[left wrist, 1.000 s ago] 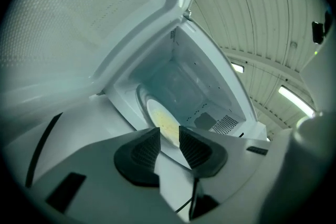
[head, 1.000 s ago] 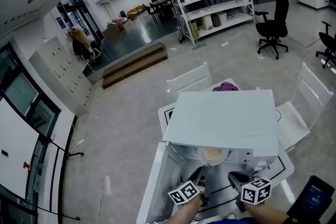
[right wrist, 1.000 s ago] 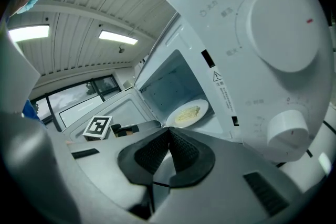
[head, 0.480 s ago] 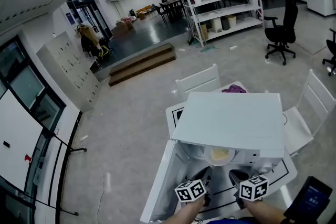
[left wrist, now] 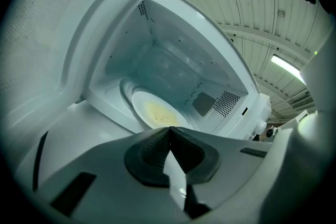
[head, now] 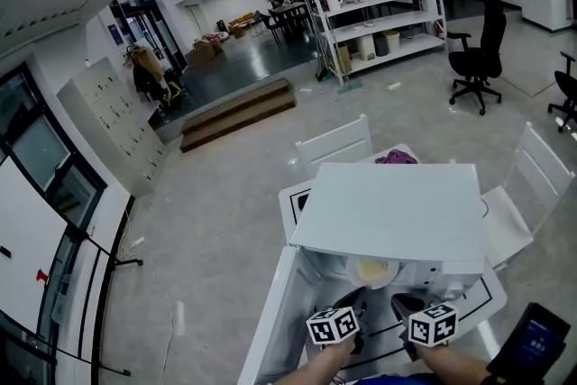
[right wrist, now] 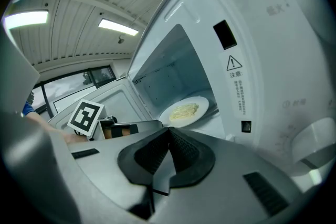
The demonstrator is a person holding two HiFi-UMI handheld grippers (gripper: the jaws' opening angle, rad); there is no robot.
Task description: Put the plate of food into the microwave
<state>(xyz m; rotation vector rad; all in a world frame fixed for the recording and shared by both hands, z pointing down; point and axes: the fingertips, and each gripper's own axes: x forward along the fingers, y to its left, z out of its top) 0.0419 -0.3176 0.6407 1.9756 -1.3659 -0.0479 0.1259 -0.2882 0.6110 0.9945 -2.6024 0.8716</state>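
- The plate (head: 370, 270) with its yellow food is seen lying flat on the floor of the microwave (head: 388, 210), inside the cavity and behind the near opening. The placing step is judged done.
- The door (head: 269, 313) is swung wide open at the left, so the closing of it is judged to be what remains.
- For that, a gripper would need to be brought round behind the door's outer face and the door pushed to the right until it is latched. The left one is the nearer to it. Both grippers must first be kept clear of the opening.
- The left gripper (head: 350, 300) is held just before the opening, near the plate but apart from it. Its jaws are pressed together with nothing between them.
- The right gripper (head: 405, 303) is held beside it on the right, in front of the control panel. Its jaws are likewise closed on nothing, and the plate is not touched.
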